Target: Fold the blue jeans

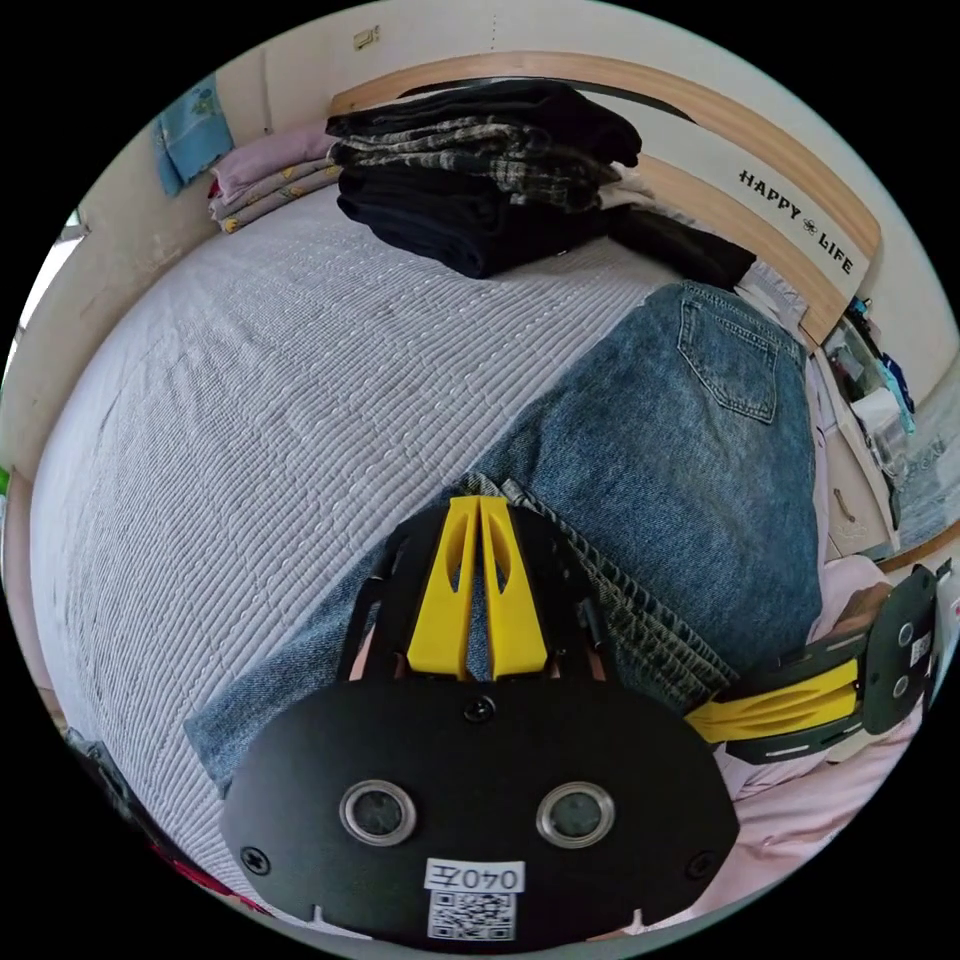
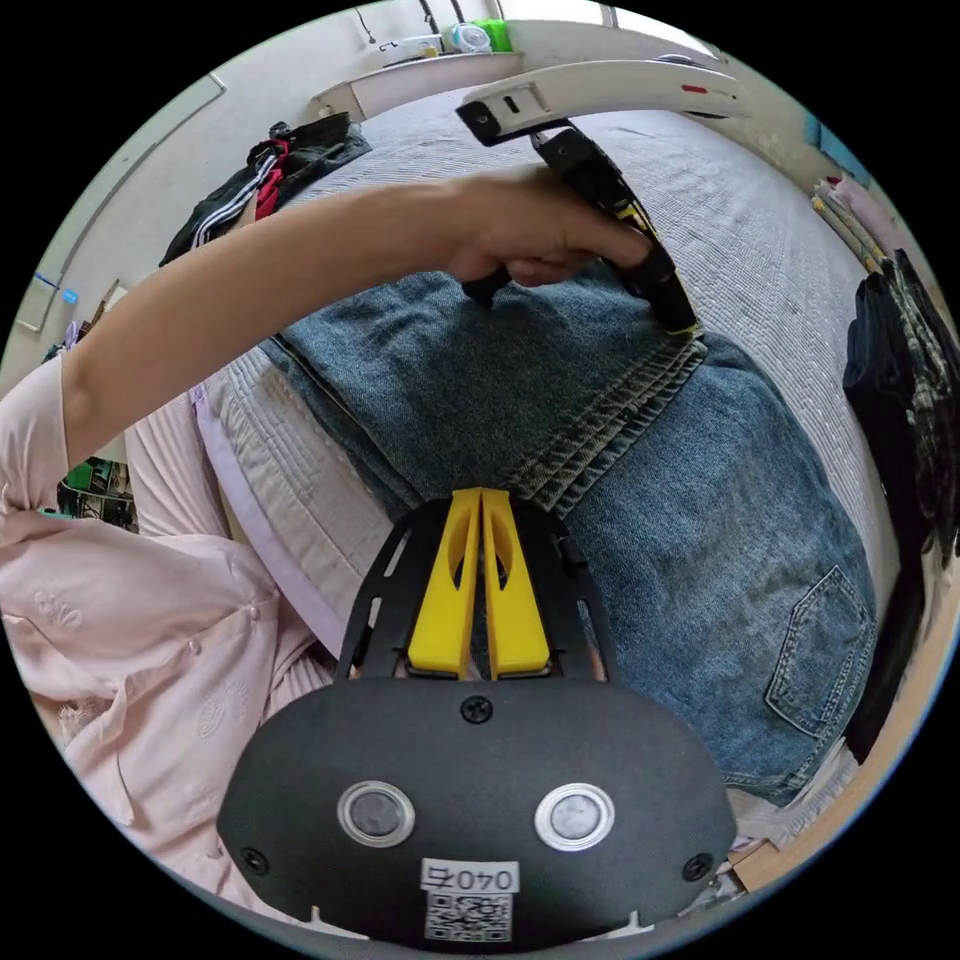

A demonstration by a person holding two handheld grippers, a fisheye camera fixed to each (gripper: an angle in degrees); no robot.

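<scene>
The blue jeans [image 1: 690,470] lie on the grey quilted bed [image 1: 250,400], back pocket up. Their leg ends are folded over the seat part, and the ribbed hem [image 1: 640,620] crosses the denim. My left gripper [image 1: 478,502] is shut on one corner of that hem. My right gripper [image 2: 481,493] is shut on the hem's [image 2: 600,420] other corner, with the jeans [image 2: 720,560] spread beyond it. The right gripper [image 1: 698,722] shows at the lower right of the left gripper view. A hand holds the left gripper [image 2: 688,325] at the hem's far corner.
A stack of dark folded clothes [image 1: 480,180] and some pastel folded cloths [image 1: 270,175] sit by the wooden headboard [image 1: 790,150]. A cluttered nightstand [image 1: 870,400] stands beside the bed. The person's arm [image 2: 300,260] and pink shirt [image 2: 130,640] are close by. Dark striped clothing [image 2: 270,165] lies farther off.
</scene>
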